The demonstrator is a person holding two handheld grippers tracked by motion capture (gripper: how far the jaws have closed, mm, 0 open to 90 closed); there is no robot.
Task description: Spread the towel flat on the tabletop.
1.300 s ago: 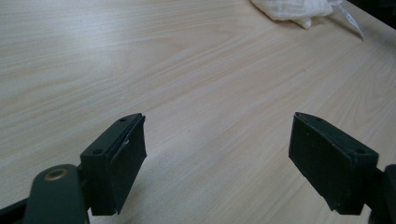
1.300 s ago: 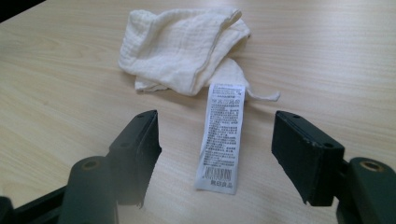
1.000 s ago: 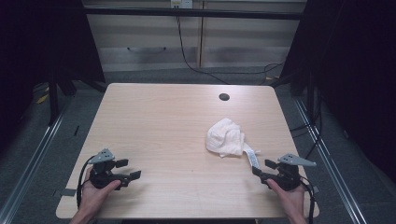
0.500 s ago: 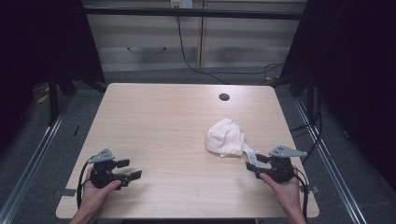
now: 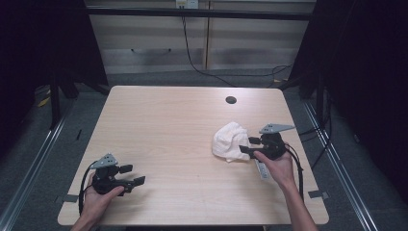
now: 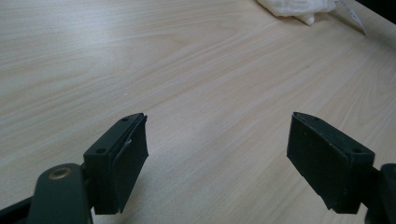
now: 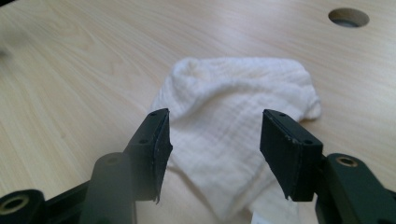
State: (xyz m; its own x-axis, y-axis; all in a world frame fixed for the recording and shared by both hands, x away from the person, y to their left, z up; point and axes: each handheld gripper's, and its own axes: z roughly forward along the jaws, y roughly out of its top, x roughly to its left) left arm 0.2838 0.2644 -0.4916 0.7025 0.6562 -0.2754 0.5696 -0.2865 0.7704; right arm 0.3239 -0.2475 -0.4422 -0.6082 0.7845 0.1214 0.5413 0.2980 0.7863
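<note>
1. Left gripper (image 5: 129,175) sits at the table's (image 5: 168,125) near left corner, held in the left hand (image 5: 98,199), jaws pointing right across the wood.
2. In the left gripper view we see its jaws spread wide with nothing between them, just bare tabletop (image 6: 196,84); so open, empty.
3. Far off in that same view, the cloth (image 6: 299,9) peeks in at the top edge, well apart from this gripper.
4. Moving right: the white cloth (image 5: 231,142) lies crumpled on the right half of the table, near the right edge, with a round hole (image 5: 231,100) in the top beyond it.
5. A white tag (image 5: 261,168) sticks out from the cloth toward us, partly under the right hand (image 5: 276,166).
6. Right gripper (image 5: 246,146) is just at the cloth's right side, jaws pointing left at it.
7. In the right gripper view the gripper (image 7: 215,149) has its jaws apart over the cloth (image 7: 233,107); the pads do not press on it, so open, not gripping. The jaws narrowed a little and have just been opening again.
8. We cannot tell whether the jaw tips touch the fabric.
</note>
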